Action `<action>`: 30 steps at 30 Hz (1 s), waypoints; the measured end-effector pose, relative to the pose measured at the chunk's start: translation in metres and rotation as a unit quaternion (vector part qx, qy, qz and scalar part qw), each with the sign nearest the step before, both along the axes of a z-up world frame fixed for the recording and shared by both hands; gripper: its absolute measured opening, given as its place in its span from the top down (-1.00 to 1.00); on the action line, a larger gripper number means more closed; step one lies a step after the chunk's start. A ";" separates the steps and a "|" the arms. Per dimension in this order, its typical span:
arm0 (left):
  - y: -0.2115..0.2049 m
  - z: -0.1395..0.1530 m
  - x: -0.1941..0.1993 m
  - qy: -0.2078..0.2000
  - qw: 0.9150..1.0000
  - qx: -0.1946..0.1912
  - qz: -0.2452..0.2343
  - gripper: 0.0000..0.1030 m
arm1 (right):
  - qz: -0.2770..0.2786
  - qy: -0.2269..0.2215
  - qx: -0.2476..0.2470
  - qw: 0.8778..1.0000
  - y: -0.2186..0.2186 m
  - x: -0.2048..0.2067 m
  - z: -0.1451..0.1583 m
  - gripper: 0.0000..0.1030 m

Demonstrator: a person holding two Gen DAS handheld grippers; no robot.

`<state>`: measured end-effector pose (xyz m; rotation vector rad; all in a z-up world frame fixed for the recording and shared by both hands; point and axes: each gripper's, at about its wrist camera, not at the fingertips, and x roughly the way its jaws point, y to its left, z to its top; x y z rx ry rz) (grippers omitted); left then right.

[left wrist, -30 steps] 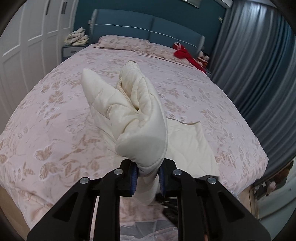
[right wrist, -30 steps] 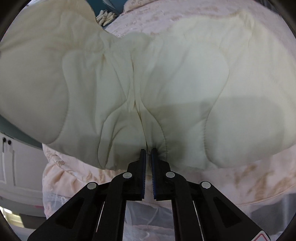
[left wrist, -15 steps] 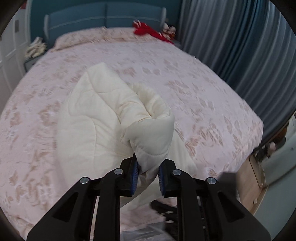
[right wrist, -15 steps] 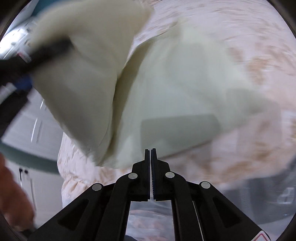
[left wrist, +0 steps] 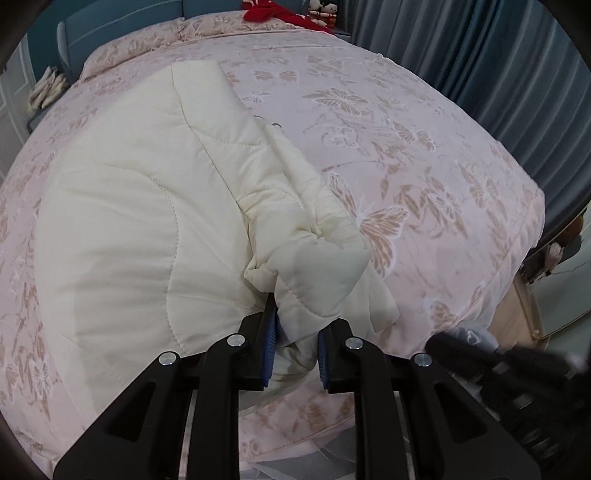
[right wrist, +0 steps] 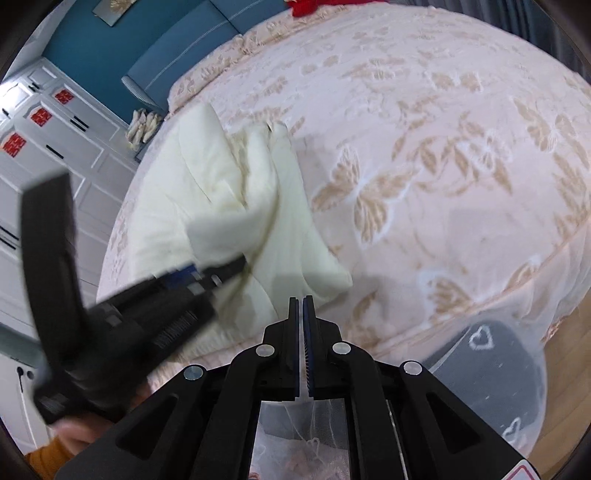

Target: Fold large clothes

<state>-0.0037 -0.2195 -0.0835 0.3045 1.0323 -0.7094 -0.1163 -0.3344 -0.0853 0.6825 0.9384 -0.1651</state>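
A cream quilted jacket [left wrist: 140,229] lies folded over on the pink floral bed [left wrist: 424,166], near its front edge. My left gripper [left wrist: 295,332] is shut on a thick bunched fold of it, which bulges up between the blue pads. In the right wrist view the jacket [right wrist: 221,192] lies at the left, with the blurred left gripper [right wrist: 207,277] biting its near edge. My right gripper [right wrist: 303,306] hangs just off the jacket's near corner. Its jaws are opening to a narrow slit, with nothing between them.
Grey-blue curtains [left wrist: 480,48] run along the bed's right side. A red garment [left wrist: 273,11] lies by the pillows and blue headboard. White wardrobes [right wrist: 48,122] stand on the left. A dark item with heart marks [right wrist: 487,354] sits under the lace bed skirt.
The left gripper has brought the raised jacket down onto the bed, still holding it. The right gripper has let go of the jacket and drawn back toward the bed's edge.
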 end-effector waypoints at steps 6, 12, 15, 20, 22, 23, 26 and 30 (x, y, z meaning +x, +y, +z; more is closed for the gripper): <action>0.027 0.037 -0.009 -0.008 0.999 -0.049 0.015 0.13 | 0.021 -0.056 -0.028 0.998 -0.003 0.022 0.054 0.29; 0.085 0.072 -0.019 -0.001 0.993 -0.105 0.051 -0.32 | 0.050 -0.089 -0.030 0.994 0.007 0.073 0.090 0.00; 0.115 0.078 -0.017 0.000 0.990 -0.112 0.088 -0.33 | 0.069 -0.075 -0.036 0.994 0.021 0.094 0.092 0.00; 0.159 0.074 0.008 0.005 0.980 -0.096 0.172 -0.33 | 0.093 -0.023 -0.024 0.995 0.044 0.134 0.068 0.00; 0.168 0.071 0.017 0.009 0.977 -0.089 0.192 -0.33 | 0.093 0.002 -0.035 0.995 0.050 0.145 0.056 0.00; 0.172 0.070 0.022 0.013 0.975 -0.090 0.202 -0.33 | 0.095 0.015 -0.048 0.994 0.053 0.152 0.050 0.00; 0.173 0.070 0.029 0.011 0.974 -0.086 0.210 -0.33 | 0.109 0.037 -0.048 0.992 0.057 0.162 0.034 0.42; 0.163 0.072 0.037 0.003 0.976 -0.080 0.205 -0.33 | 0.104 -0.009 -0.019 0.994 0.043 0.142 0.045 0.68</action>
